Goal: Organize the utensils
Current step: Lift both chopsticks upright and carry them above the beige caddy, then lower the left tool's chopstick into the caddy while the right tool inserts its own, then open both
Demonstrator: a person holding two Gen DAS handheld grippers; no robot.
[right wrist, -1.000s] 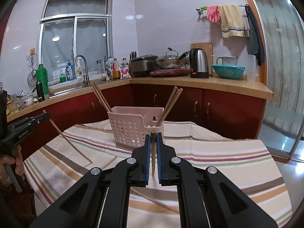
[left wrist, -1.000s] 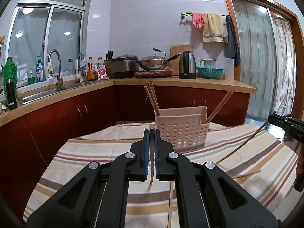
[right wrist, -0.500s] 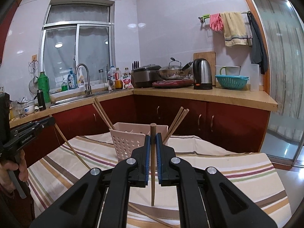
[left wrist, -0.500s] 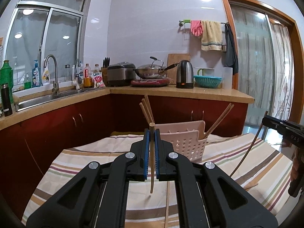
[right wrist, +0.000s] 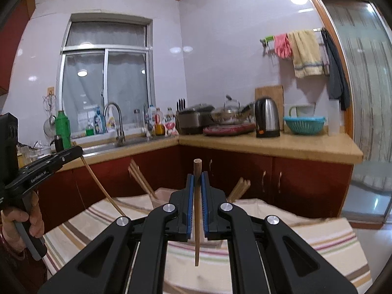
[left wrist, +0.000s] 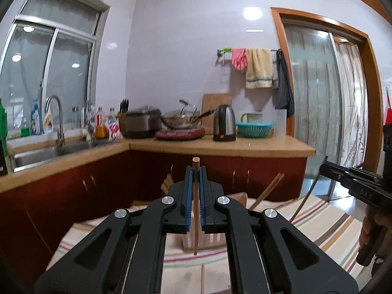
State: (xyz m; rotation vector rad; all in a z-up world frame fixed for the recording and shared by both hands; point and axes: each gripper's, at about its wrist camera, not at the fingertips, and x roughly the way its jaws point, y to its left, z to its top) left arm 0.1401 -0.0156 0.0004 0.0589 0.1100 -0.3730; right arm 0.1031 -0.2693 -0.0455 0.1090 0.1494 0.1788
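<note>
Closest to the lens in each wrist view, the jaws are pinched narrow on a single wooden chopstick. The left gripper (left wrist: pixel 195 171) grips a pale chopstick (left wrist: pixel 195 210) that stands nearly upright, its blunt end just above the fingertips and its thin end hanging above the striped tablecloth (left wrist: pixel 325 223). The right gripper (right wrist: pixel 198 177) clamps a darker chopstick (right wrist: pixel 197 220) the same way, thick end up, tip hanging free above the cloth.

Another chopstick (left wrist: pixel 202 278) lies flat on the cloth near the table's near edge, just below the left gripper.

Beyond the jaws, toward the table's far edge, sits the pink perforated basket (left wrist: pixel 213 238), mostly hidden behind both grippers. More chopsticks (right wrist: pixel 141 180) lean out of its left end and another bundle (right wrist: pixel 238 187) out of its right end. Behind the table run the red cabinets and the counter.

The step in hand looks like the carry: each gripper has a stick lifted and faces the basket, with neither stick yet inside. The next move probably calls for bringing each tip over the basket's open top, keeping the sticks near vertical and clear of one another and of the leaning bundles, lowering them in, then opening the jaws.
</note>
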